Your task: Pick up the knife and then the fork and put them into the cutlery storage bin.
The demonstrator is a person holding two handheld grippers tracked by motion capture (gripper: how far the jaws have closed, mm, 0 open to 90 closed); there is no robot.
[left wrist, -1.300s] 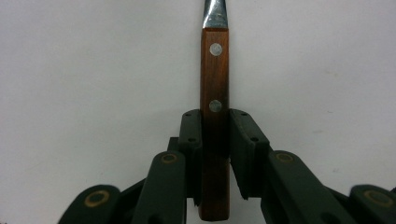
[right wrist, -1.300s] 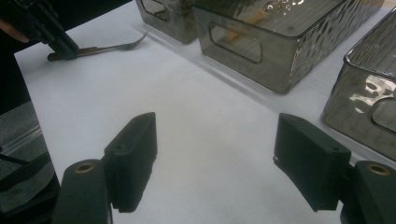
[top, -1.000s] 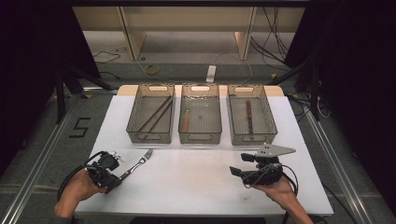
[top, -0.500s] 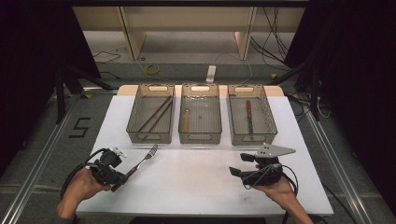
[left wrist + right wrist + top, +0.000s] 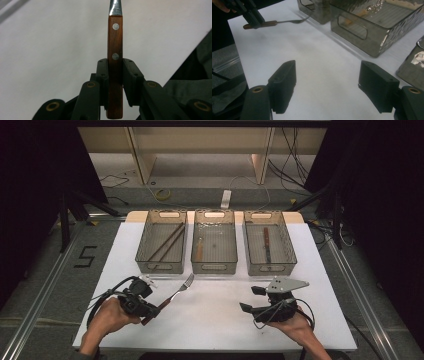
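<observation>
Left gripper clamps the fork near the bins; right gripper gapes wide.

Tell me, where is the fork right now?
In the high view the fork is at the table's left front, its wooden handle clamped in the left gripper, tines pointing toward the left bin.
</observation>
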